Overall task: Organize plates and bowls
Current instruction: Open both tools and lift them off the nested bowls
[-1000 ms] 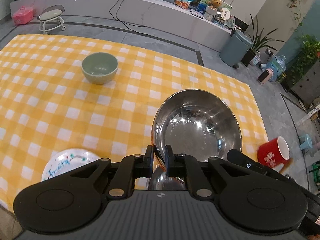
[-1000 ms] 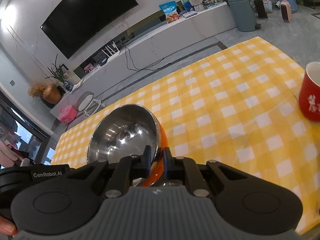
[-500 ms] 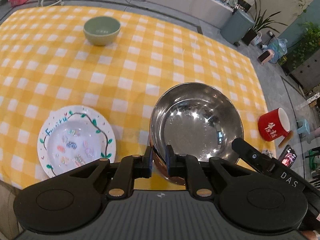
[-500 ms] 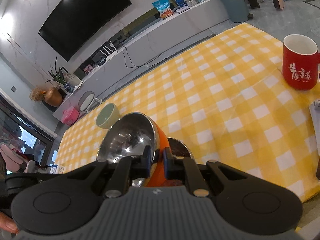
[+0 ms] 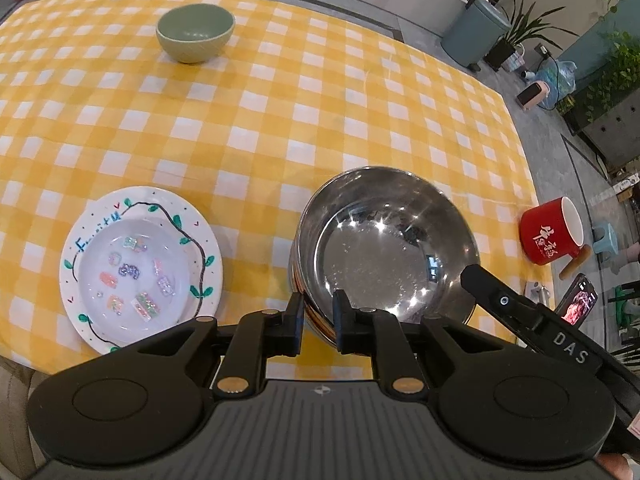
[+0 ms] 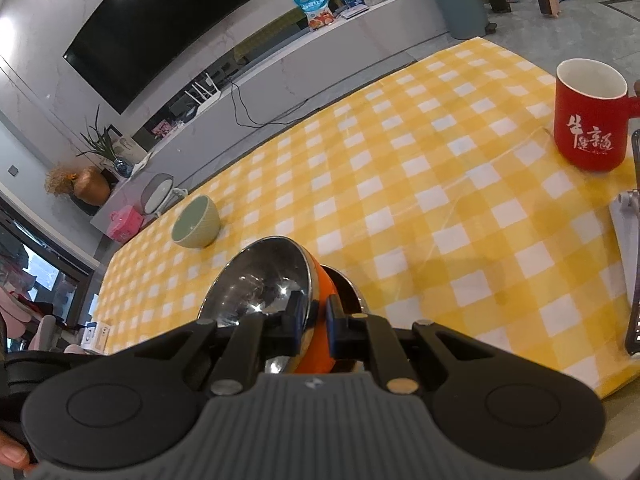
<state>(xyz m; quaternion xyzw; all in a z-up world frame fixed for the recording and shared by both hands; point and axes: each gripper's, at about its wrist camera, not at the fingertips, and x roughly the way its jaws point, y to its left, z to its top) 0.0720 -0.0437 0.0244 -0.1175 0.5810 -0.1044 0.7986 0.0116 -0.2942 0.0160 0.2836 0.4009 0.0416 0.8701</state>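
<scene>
Two steel bowls sit nested near the front edge of the yellow-and-white checked tabletop (image 5: 256, 92) in the left wrist view. The left tongs (image 5: 318, 314) straddle the rim of the upper shiny steel bowl with an orange outside (image 5: 388, 248), jaws opening, a slight gap showing at the pads. A white plate painted with green vines (image 5: 140, 268) lies just left; a sage-green ceramic bowl (image 5: 195, 32) stands far back, and a red mug with white lettering (image 5: 550, 232) is at the right edge.

From the right wrist view, the right tongs (image 6: 314, 320) are clamped narrowly on the orange-sided bowl's rim, which tilts above the lower steel bowl (image 6: 346, 286).
</scene>
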